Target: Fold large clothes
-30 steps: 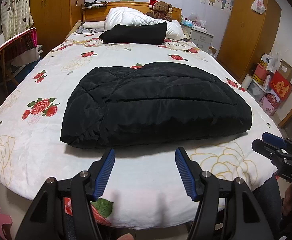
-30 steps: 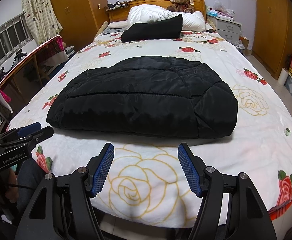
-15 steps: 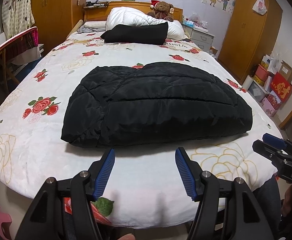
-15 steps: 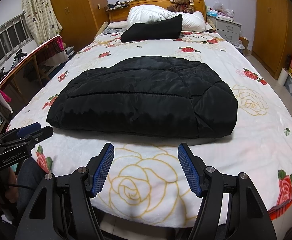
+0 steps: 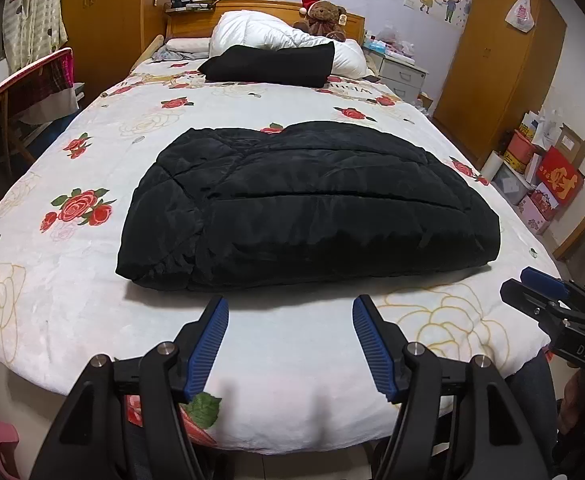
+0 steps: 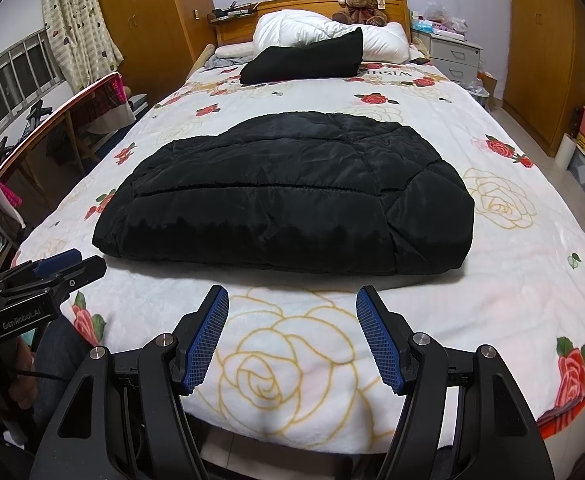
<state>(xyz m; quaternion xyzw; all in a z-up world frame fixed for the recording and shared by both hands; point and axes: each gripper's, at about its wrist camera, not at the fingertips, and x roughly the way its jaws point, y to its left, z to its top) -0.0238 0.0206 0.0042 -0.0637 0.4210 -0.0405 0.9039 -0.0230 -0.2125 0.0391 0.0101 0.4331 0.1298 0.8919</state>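
Black padded jacket [image 5: 308, 208] lies folded in a thick bundle on the middle of the rose-print bed [image 5: 52, 280]. Left tongs [image 5: 290, 312] and right tongs [image 6: 292, 304] hover spread at the bed's near edge, holding nothing.

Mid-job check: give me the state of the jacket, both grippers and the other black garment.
Black padded jacket: folded, flat on the bedspread, ungripped.
Left gripper: open, empty, short of the jacket.
Right gripper: open, empty, short of the jacket.
Second black garment: folded, leaning against the white duvet.
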